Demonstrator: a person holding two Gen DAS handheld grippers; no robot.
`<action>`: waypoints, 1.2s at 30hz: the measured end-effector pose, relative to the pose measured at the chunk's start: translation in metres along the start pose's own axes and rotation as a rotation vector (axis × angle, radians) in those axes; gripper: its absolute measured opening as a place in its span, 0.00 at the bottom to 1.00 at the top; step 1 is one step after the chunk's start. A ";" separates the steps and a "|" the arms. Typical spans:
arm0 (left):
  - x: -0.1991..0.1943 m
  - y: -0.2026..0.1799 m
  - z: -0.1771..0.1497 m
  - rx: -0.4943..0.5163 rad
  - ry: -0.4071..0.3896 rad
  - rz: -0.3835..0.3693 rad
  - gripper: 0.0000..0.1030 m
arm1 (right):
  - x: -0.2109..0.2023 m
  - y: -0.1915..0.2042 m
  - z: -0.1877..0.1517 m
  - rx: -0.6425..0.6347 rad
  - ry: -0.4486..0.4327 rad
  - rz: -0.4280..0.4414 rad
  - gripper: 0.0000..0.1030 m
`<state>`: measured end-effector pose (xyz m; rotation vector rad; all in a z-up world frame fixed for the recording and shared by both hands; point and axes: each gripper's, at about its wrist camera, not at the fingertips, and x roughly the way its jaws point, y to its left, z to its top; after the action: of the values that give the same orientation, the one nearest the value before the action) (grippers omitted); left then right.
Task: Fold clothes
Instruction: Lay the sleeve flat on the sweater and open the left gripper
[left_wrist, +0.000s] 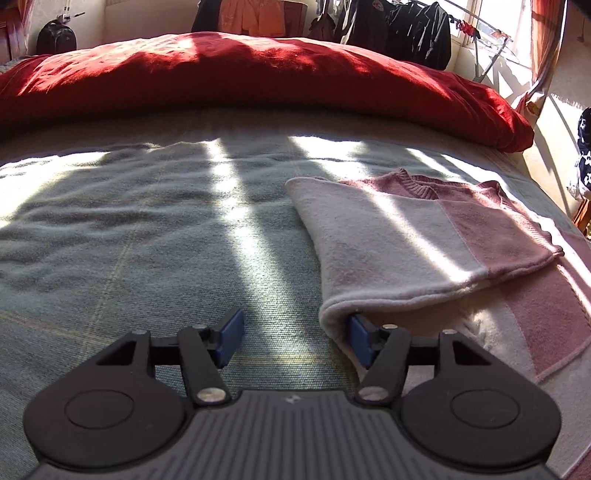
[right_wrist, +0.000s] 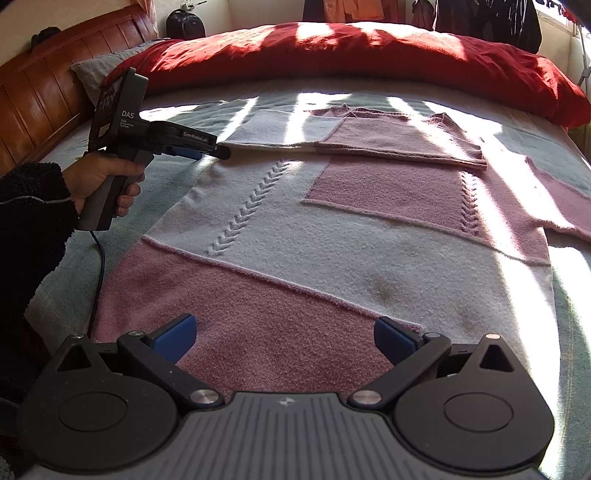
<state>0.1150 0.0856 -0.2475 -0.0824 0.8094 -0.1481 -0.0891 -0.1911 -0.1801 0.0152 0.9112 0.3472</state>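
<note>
The left gripper (left_wrist: 293, 341) is seen with its jaws wide apart at the edge of the sweater (right_wrist: 332, 236), the right blue pad (left_wrist: 360, 345) tucked just under the rolled fold of the white-and-pink sleeve (left_wrist: 406, 243) while the left pad (left_wrist: 231, 339) is left over bare bed cover. From the right wrist view, the same gripper (right_wrist: 207, 151) is shown gripped by a hand (right_wrist: 99, 181) in a dark fuzzy sleeve (right_wrist: 33, 229), its tip laid at the sweater's left side where the folded sleeve meets the body. The right gripper (right_wrist: 284, 339) is likewise held wide open, with nothing between its blue pads, hovering low over the pink hem. The sweater is spread flat on the grey-green bed cover (left_wrist: 147, 236), neck toward a red duvet (right_wrist: 369, 55) bunched along the far side, one sleeve folded across the chest. Stripes of sunlight are cast across the fabric. A wooden headboard (right_wrist: 40, 96) is seen at the left.
</note>
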 end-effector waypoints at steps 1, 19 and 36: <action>-0.001 0.001 0.000 -0.003 0.001 -0.004 0.63 | 0.001 0.001 0.000 -0.003 0.002 0.000 1.00; 0.015 -0.043 0.059 -0.120 0.009 -0.377 0.61 | 0.013 -0.019 0.002 0.027 0.005 0.020 1.00; 0.054 -0.029 0.072 -0.099 -0.049 -0.218 0.66 | 0.036 -0.047 -0.005 0.085 0.042 0.039 1.00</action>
<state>0.2013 0.0496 -0.2323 -0.2675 0.7572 -0.3103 -0.0589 -0.2254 -0.2183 0.1042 0.9682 0.3457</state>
